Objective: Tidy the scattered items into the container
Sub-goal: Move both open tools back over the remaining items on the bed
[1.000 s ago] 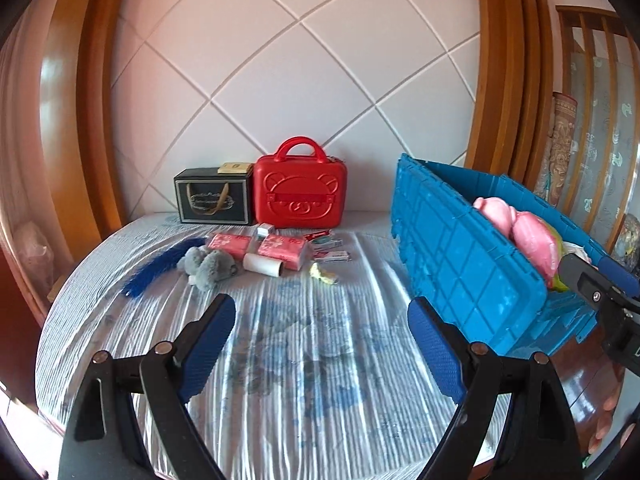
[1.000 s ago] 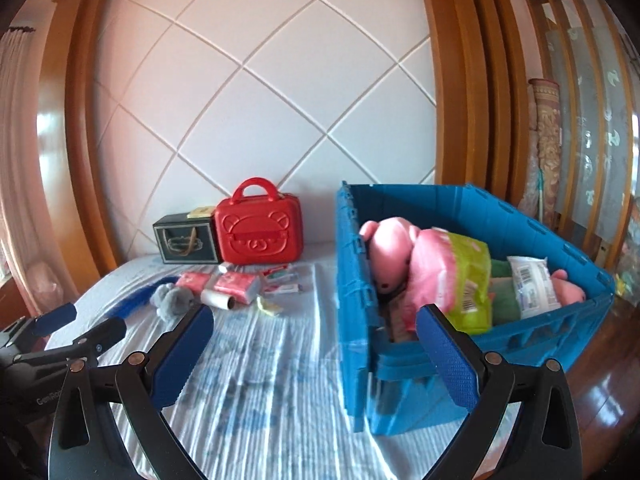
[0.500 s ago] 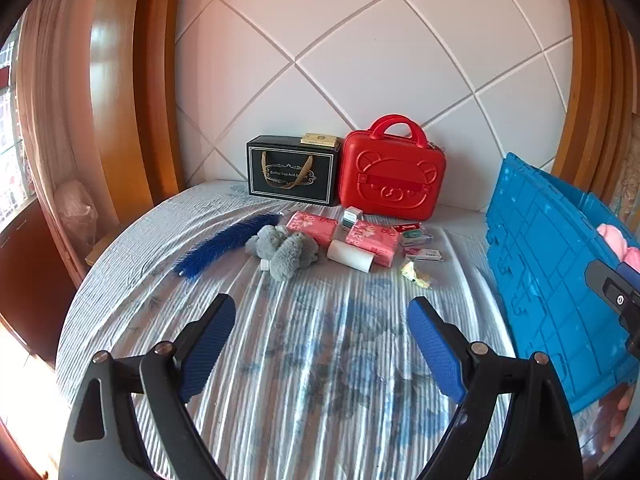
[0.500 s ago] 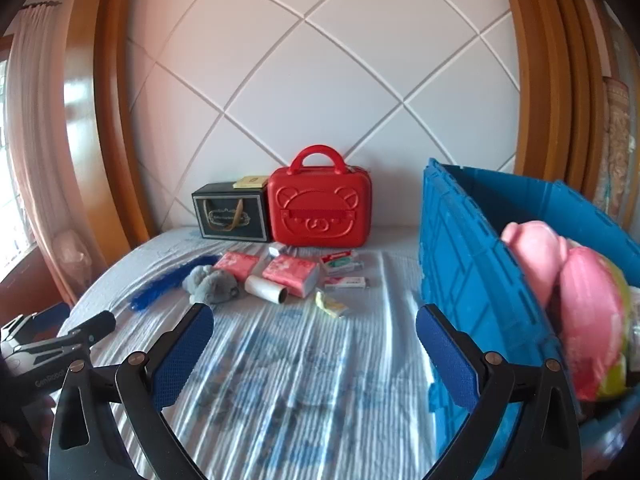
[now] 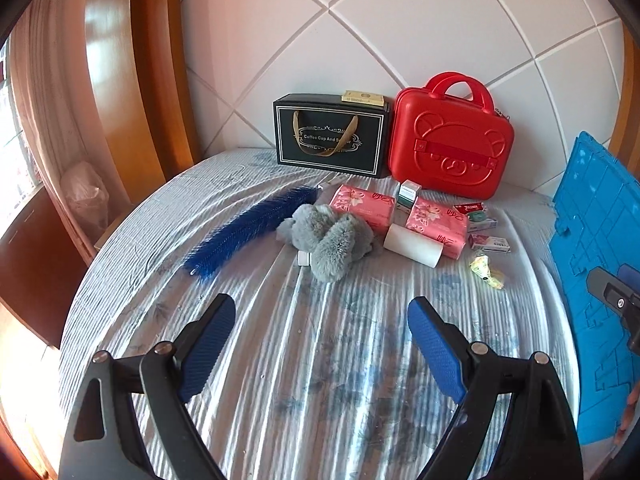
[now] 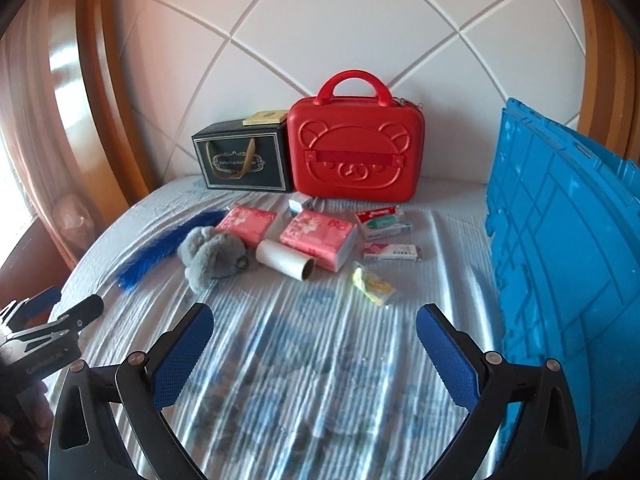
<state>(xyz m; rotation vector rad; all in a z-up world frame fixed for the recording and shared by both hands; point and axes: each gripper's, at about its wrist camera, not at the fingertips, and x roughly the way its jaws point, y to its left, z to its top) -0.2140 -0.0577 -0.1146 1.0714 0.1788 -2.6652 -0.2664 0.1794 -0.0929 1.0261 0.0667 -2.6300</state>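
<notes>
Both your claws are spread and empty. The grey plush toy (image 5: 332, 236) lies centre-frame, dead ahead of your left gripper (image 5: 320, 344), up-left of your right gripper (image 6: 314, 354); left is better aligned.

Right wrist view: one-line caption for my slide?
Open right gripper faces scattered items around a gray plush toy on the bed, blue crate at right.

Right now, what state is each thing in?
left tool: open, empty
right tool: open, empty
blue crate: upright on bed
red case: shut, upright
black gift box: shut
paper roll: lying sideways
grey plush: lying on bed
</notes>
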